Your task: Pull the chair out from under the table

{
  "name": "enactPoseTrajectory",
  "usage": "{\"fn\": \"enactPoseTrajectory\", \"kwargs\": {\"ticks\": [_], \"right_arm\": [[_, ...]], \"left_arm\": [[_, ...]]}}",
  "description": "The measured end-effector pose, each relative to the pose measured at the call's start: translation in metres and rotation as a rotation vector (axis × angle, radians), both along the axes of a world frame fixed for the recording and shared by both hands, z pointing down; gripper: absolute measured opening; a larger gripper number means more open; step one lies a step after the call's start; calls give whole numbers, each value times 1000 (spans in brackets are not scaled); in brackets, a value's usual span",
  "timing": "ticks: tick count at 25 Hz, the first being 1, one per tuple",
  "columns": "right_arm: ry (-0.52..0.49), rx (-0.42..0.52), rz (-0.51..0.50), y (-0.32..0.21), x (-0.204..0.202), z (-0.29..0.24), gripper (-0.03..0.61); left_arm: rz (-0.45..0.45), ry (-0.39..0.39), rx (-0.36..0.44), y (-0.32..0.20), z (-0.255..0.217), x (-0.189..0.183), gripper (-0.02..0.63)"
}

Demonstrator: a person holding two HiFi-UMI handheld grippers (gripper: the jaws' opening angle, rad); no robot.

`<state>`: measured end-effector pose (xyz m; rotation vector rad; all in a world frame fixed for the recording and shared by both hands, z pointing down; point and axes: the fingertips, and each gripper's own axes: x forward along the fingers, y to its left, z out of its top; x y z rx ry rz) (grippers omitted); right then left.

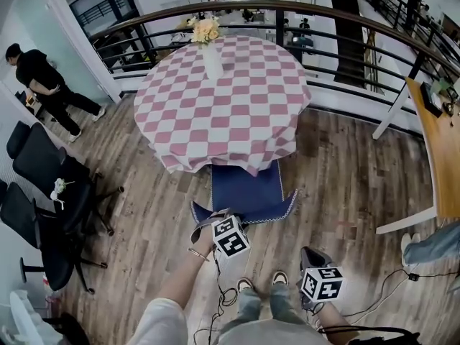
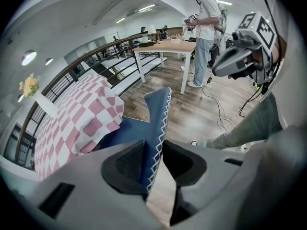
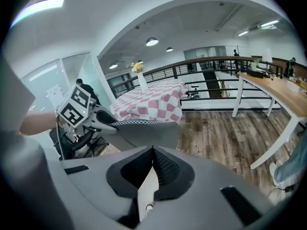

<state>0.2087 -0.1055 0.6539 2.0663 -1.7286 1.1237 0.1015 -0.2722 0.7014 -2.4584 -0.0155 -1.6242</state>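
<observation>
Chair (image 1: 248, 189): partly tucked under table (image 1: 223, 92).
Left gripper (image 2: 154, 164): pinching backrest (image 2: 158, 114) edge, ready to pull.
Right gripper (image 3: 153, 150): pressed together, empty, spare.

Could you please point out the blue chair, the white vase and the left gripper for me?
blue chair (image 1: 248, 185), head view, on its blue fabric below the tablecloth.
white vase (image 1: 213, 63), head view, on its body.
left gripper (image 2: 153, 150), left gripper view, midway between its fingertips, which clamp the chair's back.
</observation>
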Motion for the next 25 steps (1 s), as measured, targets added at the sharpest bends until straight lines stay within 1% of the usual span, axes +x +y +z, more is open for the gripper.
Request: {"fn": "enactPoseTrajectory", "kwargs": {"ticks": [4,8,12,18,21,25], "right_arm": [[-7,13,6,1,-5,-4,17],[-3,30,15,3,-5,-15,17],[15,53,33,3,6,-26,17],[4,69,59,7,13,-31,17],[-5,74,57,9,11,-31,17],[-5,79,45,9,9,-33,17]], "left_arm": [[-1,-54,-64,1,1,-1,117],[41,-92,-83,10,1,-4,101],[81,-136,-90,25,2,-10,96],[86,-146,-105,35,-2,-13,93],[109,-157,-122,48,-2,-19,89],[110,-154,-125,62,-2,-27,89]]}}
